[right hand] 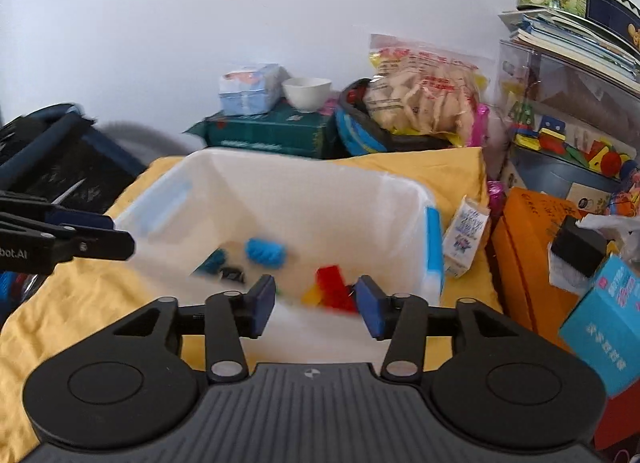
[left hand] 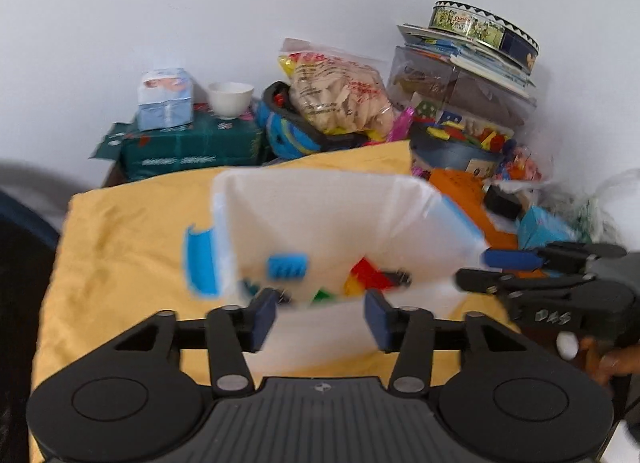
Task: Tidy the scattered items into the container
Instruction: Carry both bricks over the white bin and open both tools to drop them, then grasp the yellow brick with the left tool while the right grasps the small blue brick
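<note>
A white plastic container (left hand: 320, 199) with blue clip handles (left hand: 200, 259) sits on a yellow cloth (left hand: 120, 231). It holds several toy bricks: a blue brick (left hand: 288, 266), a red one (left hand: 370, 273), yellow and green bits. In the right wrist view the container (right hand: 280, 191) holds a blue brick (right hand: 264, 251) and a red one (right hand: 334, 287). My left gripper (left hand: 320, 317) is open and empty at the container's near rim. My right gripper (right hand: 316, 305) is open and empty at the near rim too; it shows in the left view (left hand: 480, 269).
Clutter lines the back wall: a green box (left hand: 188, 147), tissue pack (left hand: 166, 99), white bowl (left hand: 231, 97), snack bag (left hand: 340, 95), toy tub (left hand: 456, 143), books and tin (left hand: 484, 29). A small carton (right hand: 466, 237), orange box (right hand: 528, 247) and blue box (right hand: 608, 323) stand right of the container.
</note>
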The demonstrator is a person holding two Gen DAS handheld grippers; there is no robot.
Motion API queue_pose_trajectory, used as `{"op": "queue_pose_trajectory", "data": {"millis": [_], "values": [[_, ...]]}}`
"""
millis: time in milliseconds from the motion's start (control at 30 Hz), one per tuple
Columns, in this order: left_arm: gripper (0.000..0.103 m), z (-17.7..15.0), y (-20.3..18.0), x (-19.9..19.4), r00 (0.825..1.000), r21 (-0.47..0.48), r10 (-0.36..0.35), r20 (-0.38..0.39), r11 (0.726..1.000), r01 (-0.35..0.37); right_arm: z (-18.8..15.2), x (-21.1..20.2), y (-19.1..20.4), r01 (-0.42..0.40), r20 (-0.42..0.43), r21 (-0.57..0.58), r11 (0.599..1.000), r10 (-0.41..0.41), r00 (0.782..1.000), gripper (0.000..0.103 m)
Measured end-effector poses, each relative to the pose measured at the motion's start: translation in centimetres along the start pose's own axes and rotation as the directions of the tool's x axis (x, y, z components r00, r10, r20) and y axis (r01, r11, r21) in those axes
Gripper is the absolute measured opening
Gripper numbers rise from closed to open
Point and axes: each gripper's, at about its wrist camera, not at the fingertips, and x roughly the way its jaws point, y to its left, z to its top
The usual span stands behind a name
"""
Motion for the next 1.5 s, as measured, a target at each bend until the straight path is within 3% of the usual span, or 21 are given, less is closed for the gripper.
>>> {"op": "queue_pose_trajectory", "data": {"millis": [167, 267, 367, 467, 567, 633, 700, 767, 833, 867, 1033, 1100, 1133, 1267, 1500], "values": [[0.068, -5.8, 1.4, -2.7, 0.993, 0.022, 0.064, -0.101, 0.998, -0.062, -4.3, -1.6, 0.6, -0.027, -0.071, -0.035, 0.999, 0.025, 0.997, 0.058], [0.068, -9.4, 2.0, -2.4, 0.973, -0.005, 0.067, -0.222, 0.998, -0.070, -6.9, -1.3, 0.2, -0.022, -0.149, 0.013, 1.000, 0.024, 0.989, 0.058], [0.065, -11.8, 2.2, -1.1, 0.954, -0.025, 0.057, -0.295, 0.997, -0.067, -9.2, -1.0, -0.2, -0.005, -0.222, 0.058, 0.998, 0.018, 0.975, 0.058], [0.061, -12.6, 2.5, -0.3, 0.955, -0.075, 0.055, -0.291, 0.994, -0.080, -10.2, -1.4, -0.2, -0.009, -0.253, 0.077, 0.997, 0.029, 0.967, 0.058], [0.061, -12.2, 3.0, -0.9, 0.970, -0.146, 0.001, -0.244, 0.988, -0.038, -10.5, -1.8, 0.1, -0.005, -0.256, 0.070, 0.998, 0.023, 0.966, 0.058], [0.061, -11.7, 3.0, -1.5, 0.981, -0.142, -0.011, -0.195, 0.990, -0.017, -10.6, -2.1, 0.2, -0.004, -0.255, 0.071, 0.997, 0.022, 0.967, 0.058], [0.061, -11.6, 3.2, -1.8, 0.985, -0.129, 0.027, -0.172, 0.990, -0.050, -10.7, -2.3, 0.4, -0.007, -0.255, 0.070, 0.998, 0.024, 0.967, 0.058], [0.061, -11.8, 4.0, -1.4, 0.978, -0.124, 0.077, -0.193, 0.987, -0.102, -10.9, -2.4, 0.6, -0.008, -0.256, 0.067, 0.998, 0.025, 0.966, 0.058], [0.051, -12.6, 3.9, -0.5, 0.964, -0.053, 0.126, -0.236, 0.988, -0.142, -11.1, -2.3, 0.8, -0.009, -0.261, 0.069, 0.998, 0.026, 0.965, 0.058], [0.046, -13.0, 3.7, -0.1, 0.960, -0.036, 0.113, -0.257, 0.991, -0.126, -11.2, -2.3, 0.9, -0.010, -0.265, 0.070, 0.997, 0.028, 0.964, 0.058], [0.044, -14.1, 1.3, -0.1, 0.961, 0.006, 0.025, -0.275, 1.000, -0.024, -11.4, -2.2, 1.7, -0.020, -0.276, 0.059, 0.998, 0.035, 0.960, 0.058], [0.030, -14.6, 0.6, 0.4, 0.956, 0.018, 0.009, -0.294, 1.000, -0.004, -11.6, -2.1, 2.0, -0.025, -0.282, 0.056, 0.998, 0.040, 0.959, 0.058], [0.029, -15.0, 0.5, 0.6, 0.955, 0.018, 0.002, -0.297, 1.000, 0.003, -11.7, -2.0, 2.2, -0.028, -0.284, 0.054, 0.998, 0.042, 0.958, 0.058], [0.028, -15.1, 0.4, 0.5, 0.958, 0.006, -0.016, -0.285, 1.000, 0.018, -12.0, -2.0, 2.5, -0.030, -0.293, 0.050, 0.998, 0.043, 0.955, 0.058], [0.028, -12.4, -1.6, 0.5, 0.968, -0.006, -0.087, -0.237, 0.996, 0.088, -12.0, -1.9, 2.0, -0.013, -0.288, 0.057, 0.998, 0.029, 0.957, 0.059]]}}
